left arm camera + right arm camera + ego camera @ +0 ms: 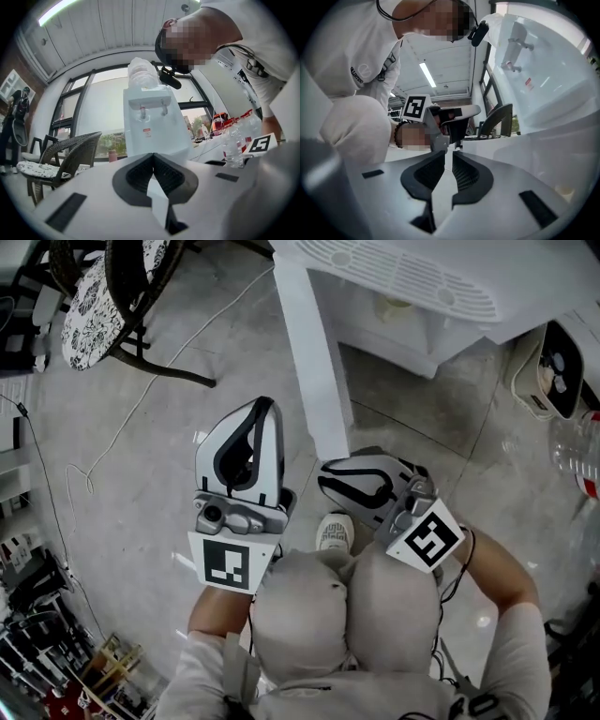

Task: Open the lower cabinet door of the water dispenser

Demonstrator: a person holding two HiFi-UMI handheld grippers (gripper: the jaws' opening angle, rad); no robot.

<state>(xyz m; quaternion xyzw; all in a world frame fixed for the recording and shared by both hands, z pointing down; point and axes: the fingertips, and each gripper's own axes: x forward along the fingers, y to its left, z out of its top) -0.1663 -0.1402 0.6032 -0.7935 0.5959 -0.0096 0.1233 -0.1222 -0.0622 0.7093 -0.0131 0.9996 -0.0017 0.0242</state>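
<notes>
A person crouches on a grey concrete floor before a white water dispenser, a two-jaw tool in each hand. In the head view the dispenser fills the frame from 12 to 2 o'clock. Its lower cabinet door stands swung out, a narrow white slab running from 12 o'clock down toward the centre, with the open compartment beside it at 1 o'clock.

The left tool sits just left of centre, pointing toward 12 o'clock, near the door's free end but apart from it. In its own view the left tool has its jaw tips together with nothing between them. It faces the dispenser's front and the water bottle on top.

The right tool lies just right of centre, pointing toward 9 o'clock, just beside the door's free end; whether they touch cannot be told. In its own view the right tool has its jaws a narrow gap apart and holds nothing. The dispenser rises at 2 o'clock there.

The person's knees fill 6 o'clock of the head view, with a shoe between the two tools. A wicker chair with a patterned cushion stands at 10 o'clock, and a thin cable trails across the floor. Clear plastic bottles stand on a desk at 3 o'clock in the left gripper view.
</notes>
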